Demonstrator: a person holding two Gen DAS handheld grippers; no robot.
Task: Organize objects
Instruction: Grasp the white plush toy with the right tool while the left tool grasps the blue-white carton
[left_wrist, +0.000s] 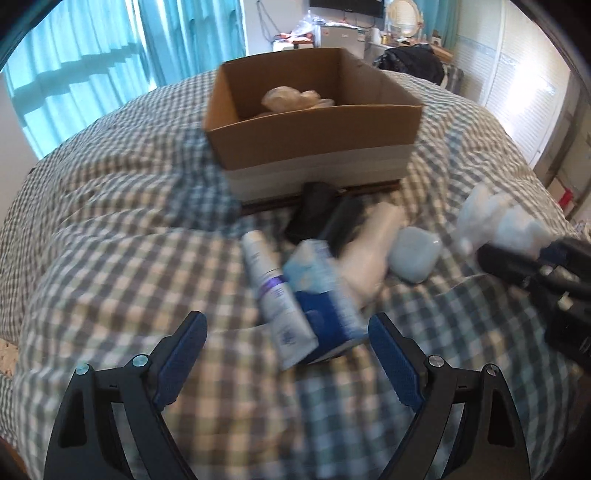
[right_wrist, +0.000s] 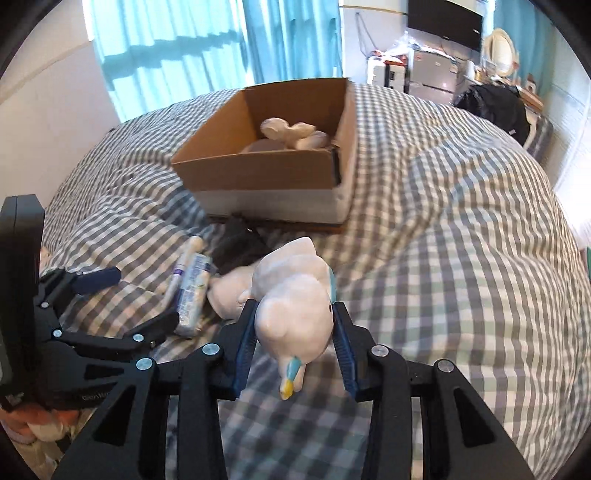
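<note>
The right gripper (right_wrist: 295, 328) squeezes a white toy duck (right_wrist: 295, 306) between its blue pads. The left gripper (left_wrist: 288, 339) is wide open, holding nothing; a tube (left_wrist: 271, 291) and a blue box (left_wrist: 325, 295) lie just ahead of it. Farther ahead sits the cardboard box (left_wrist: 314, 136) on the checked bed cover (left_wrist: 110, 258).

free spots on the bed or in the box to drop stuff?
Free: checkered bedspread right of the cardboard box; the box's near-left floor, beside the beige bundle. Crowded: pile before the box, meaning tube, blue carton, white case.
</note>
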